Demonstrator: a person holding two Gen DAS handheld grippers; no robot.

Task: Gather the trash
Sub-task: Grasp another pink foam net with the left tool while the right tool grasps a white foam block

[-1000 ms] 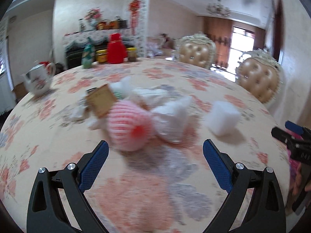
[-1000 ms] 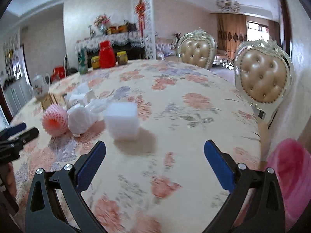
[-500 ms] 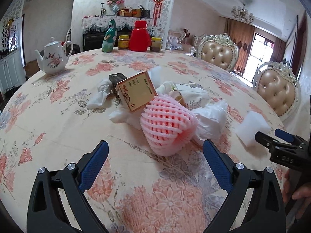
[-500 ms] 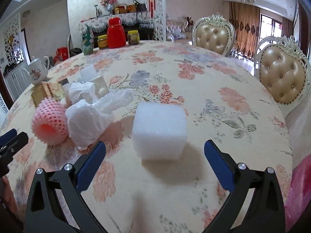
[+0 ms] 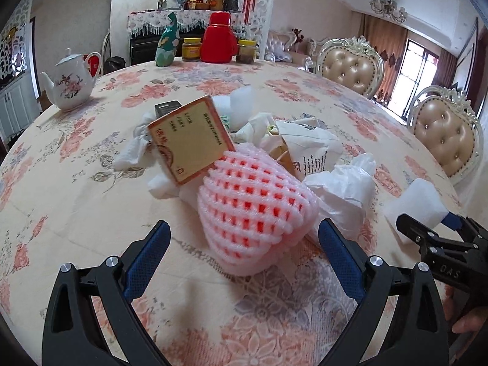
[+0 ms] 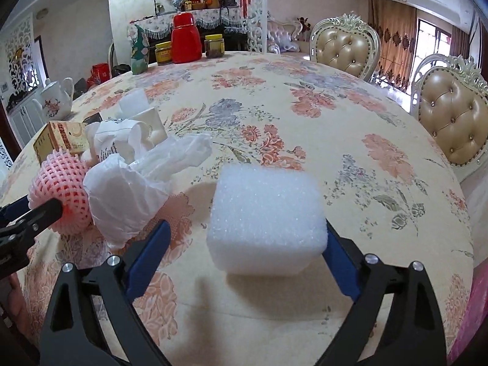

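Trash lies heaped on the flowered tabletop (image 5: 61,201), and both grippers have closed in on it over the last second. In the right wrist view the white foam block (image 6: 265,219), which sat well ahead of the right gripper (image 6: 244,253) a second ago, now lies between its fingers (image 6: 149,256); the right-hand finger looks to be at the block's side, while a gap shows between the block and the left-hand finger. Those fingers have just been closing a little yet stand wide and hold nothing. That suggests the block is about to be pinched as one of the first pieces collected.

The left gripper (image 5: 244,256) has likewise come nearer the pile: the pink foam net (image 5: 253,210), once farther off, now sits just ahead of its spread, empty fingers (image 5: 146,262). A tan cardboard box (image 5: 190,140) leans against the net's far side, and a crumpled white plastic bag (image 5: 341,195) lies to its right, with more paper and bags behind.

Both grippers tilt down toward the tabletop, side by side, the right one visible at the right edge of the left view. A teapot (image 5: 71,84) stands far left, apart from the trash.
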